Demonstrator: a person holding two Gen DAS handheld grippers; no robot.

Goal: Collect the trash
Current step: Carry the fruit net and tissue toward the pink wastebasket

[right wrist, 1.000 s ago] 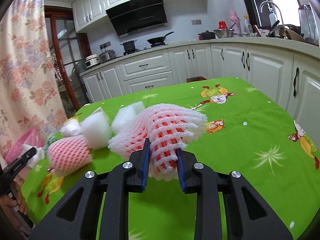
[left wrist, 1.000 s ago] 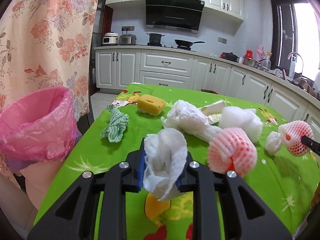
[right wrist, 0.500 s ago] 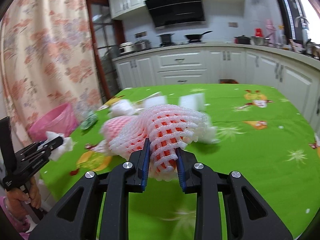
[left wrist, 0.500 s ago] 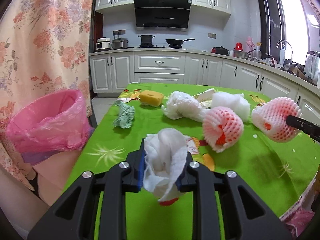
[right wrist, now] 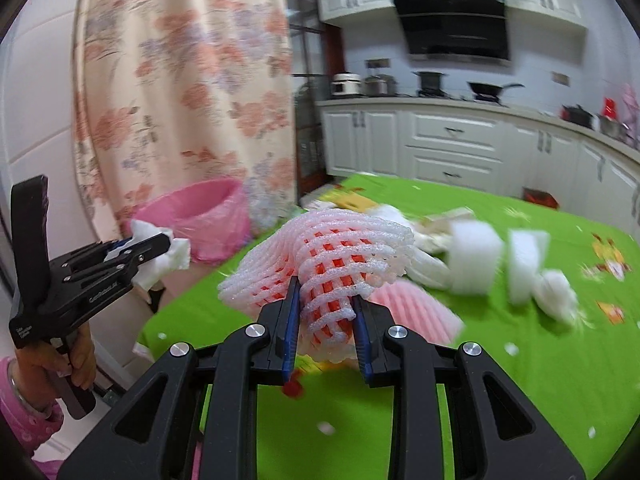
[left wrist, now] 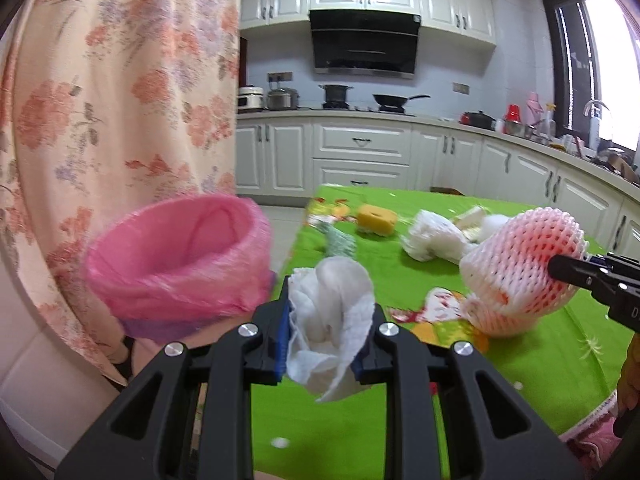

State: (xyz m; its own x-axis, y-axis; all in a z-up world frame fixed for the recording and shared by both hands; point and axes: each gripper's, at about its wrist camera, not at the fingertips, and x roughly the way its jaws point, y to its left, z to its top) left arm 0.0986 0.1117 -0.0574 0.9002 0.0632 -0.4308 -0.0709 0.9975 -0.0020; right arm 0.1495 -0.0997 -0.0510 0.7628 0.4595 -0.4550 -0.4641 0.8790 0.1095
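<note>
Left hand-held gripper [left wrist: 325,334] clamped on a crumpled white paper towel [left wrist: 330,322], near the rim of the bin lined with a pink plastic bag [left wrist: 176,268] beside the counter [left wrist: 400,432]. Right hand-held gripper [right wrist: 326,342] clamped on a pink-white foam fruit net [right wrist: 320,258] above the green cloth. Best carried fully over the bag's mouth before release, one piece at a time, low enough that light paper drops inside.

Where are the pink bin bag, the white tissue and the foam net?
pink bin bag [left wrist: 176,256]: left wrist view, inner wall.
white tissue [left wrist: 332,312]: left wrist view, crumpled middle.
foam net [right wrist: 336,256]: right wrist view, top.
</note>
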